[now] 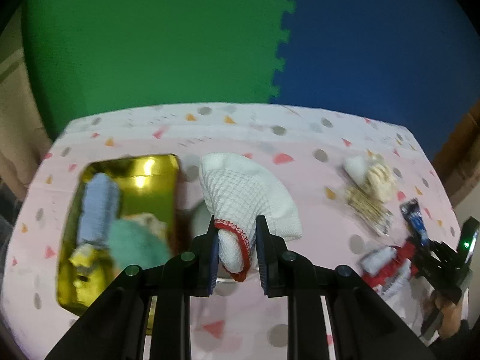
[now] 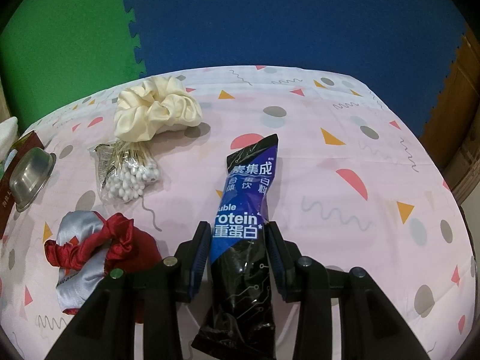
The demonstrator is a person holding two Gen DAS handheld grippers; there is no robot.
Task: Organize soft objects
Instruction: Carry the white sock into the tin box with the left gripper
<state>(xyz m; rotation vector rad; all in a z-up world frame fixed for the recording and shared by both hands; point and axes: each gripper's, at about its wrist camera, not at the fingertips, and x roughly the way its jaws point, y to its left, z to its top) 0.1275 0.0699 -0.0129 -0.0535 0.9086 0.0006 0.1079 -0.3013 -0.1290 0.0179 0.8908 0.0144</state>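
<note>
Clenched in the left gripper [image 1: 237, 234], a white knit cloth [image 1: 249, 198] is carried toward the gold tray [image 1: 156, 165] by the table's left edge, where release is judged next, while a protein sachet [image 2: 243, 228] is pinched by the right gripper [image 2: 238, 249].

Black tool [image 1: 237, 234], blue pads (silver screws)

Scrunchie [image 2: 156, 111] lies behind cotton swabs [image 2: 129, 174].

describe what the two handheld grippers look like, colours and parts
Both are matte black plastic. The left gripper and right gripper each have two fingers lined with ribbed dark-blue pads, carried on angular black arms with round silver-green bolt heads. Seen from the left wrist view, the right gripper's body shows a small green light.
</note>
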